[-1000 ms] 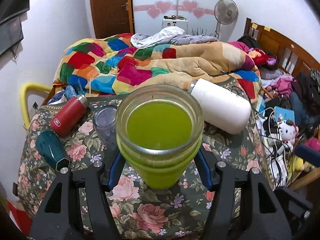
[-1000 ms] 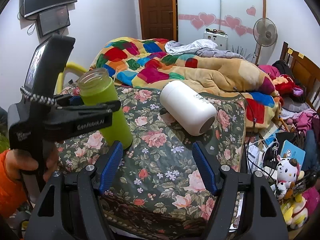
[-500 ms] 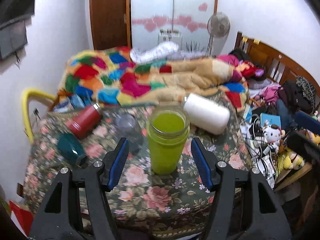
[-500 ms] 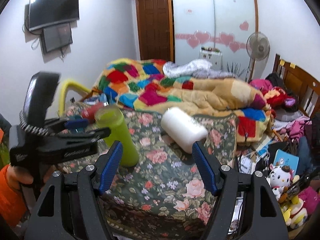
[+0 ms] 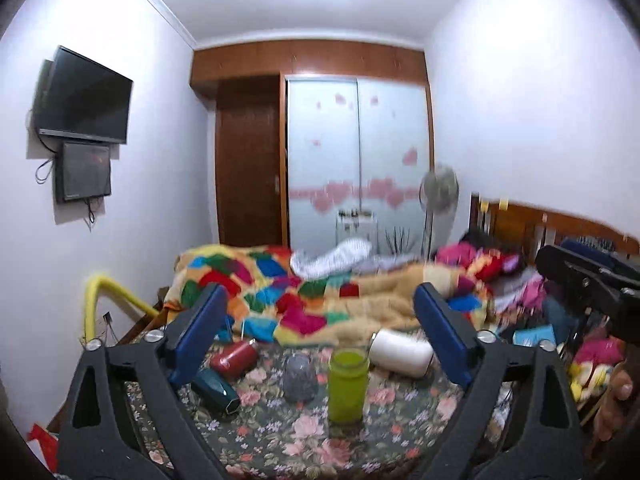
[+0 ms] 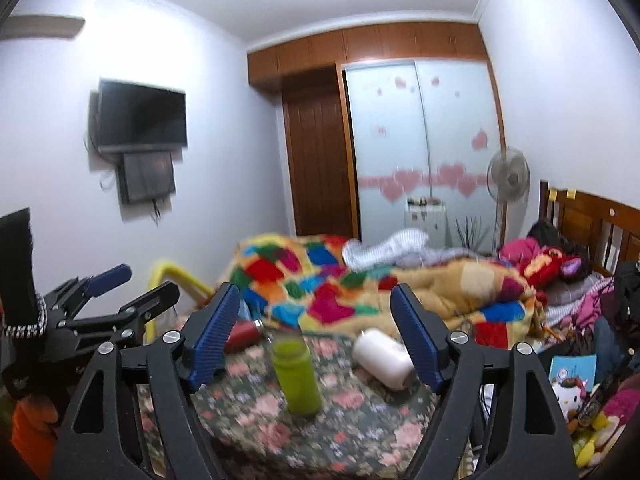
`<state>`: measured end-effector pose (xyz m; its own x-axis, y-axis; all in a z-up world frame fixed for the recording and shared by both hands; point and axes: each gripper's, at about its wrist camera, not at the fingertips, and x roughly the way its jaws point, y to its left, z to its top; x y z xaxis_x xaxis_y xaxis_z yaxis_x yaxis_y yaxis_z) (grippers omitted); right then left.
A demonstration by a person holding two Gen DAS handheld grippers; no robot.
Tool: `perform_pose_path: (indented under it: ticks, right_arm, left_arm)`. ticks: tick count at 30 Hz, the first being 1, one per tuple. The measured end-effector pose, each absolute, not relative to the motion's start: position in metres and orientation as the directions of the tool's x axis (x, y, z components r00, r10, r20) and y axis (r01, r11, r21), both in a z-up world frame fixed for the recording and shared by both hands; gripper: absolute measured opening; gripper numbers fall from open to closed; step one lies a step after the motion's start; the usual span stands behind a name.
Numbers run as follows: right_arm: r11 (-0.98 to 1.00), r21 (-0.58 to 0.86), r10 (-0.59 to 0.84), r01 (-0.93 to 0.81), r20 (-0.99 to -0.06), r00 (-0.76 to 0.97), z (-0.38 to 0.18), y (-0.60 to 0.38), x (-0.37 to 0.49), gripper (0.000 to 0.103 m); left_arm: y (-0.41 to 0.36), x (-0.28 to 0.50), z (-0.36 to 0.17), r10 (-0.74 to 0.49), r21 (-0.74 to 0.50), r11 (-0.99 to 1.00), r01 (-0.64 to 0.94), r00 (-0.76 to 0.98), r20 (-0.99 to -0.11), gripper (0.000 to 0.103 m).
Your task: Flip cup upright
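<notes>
A green cup (image 5: 348,385) stands upright, mouth up, on the floral tablecloth (image 5: 312,440); it also shows in the right wrist view (image 6: 297,376). My left gripper (image 5: 320,340) is open and empty, raised well above and back from the cup. My right gripper (image 6: 316,338) is open and empty, also high and back. The left gripper shows at the left of the right wrist view (image 6: 120,292). A white cup (image 5: 401,352) lies on its side right of the green one. A clear glass (image 5: 299,376) stands upside down to its left.
A red bottle (image 5: 234,358) and a dark teal cup (image 5: 214,390) lie on their sides at the table's left. A bed with a patchwork blanket (image 5: 304,296) stands behind. Toys and clutter (image 6: 568,396) sit to the right. A yellow rail (image 5: 116,292) is at the left.
The left gripper has let go of the green cup and pulled up and back. The right gripper has also drawn back and up. The cup stays upright on the table.
</notes>
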<state>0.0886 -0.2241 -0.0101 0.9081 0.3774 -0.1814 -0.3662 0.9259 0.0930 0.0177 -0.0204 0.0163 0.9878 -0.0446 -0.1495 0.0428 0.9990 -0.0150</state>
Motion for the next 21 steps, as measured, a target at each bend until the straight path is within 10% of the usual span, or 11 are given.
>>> perform_pose_path:
  ticks: [11, 21]
  right_arm:
    - [0.941, 0.067, 0.336, -0.331, -0.104, 0.936, -0.011, -0.211, 0.058, 0.103]
    - [0.946, 0.051, 0.325, -0.321, -0.149, 0.934, -0.021, -0.208, 0.057, 0.103]
  left_arm:
    - [-0.014, -0.013, 0.012, -0.028, -0.063, 0.998, 0.02, 0.992, -0.12, 0.103]
    - [-0.015, -0.019, 0.005, -0.005, -0.066, 0.998, -0.004, 0.99, -0.138, 0.103]
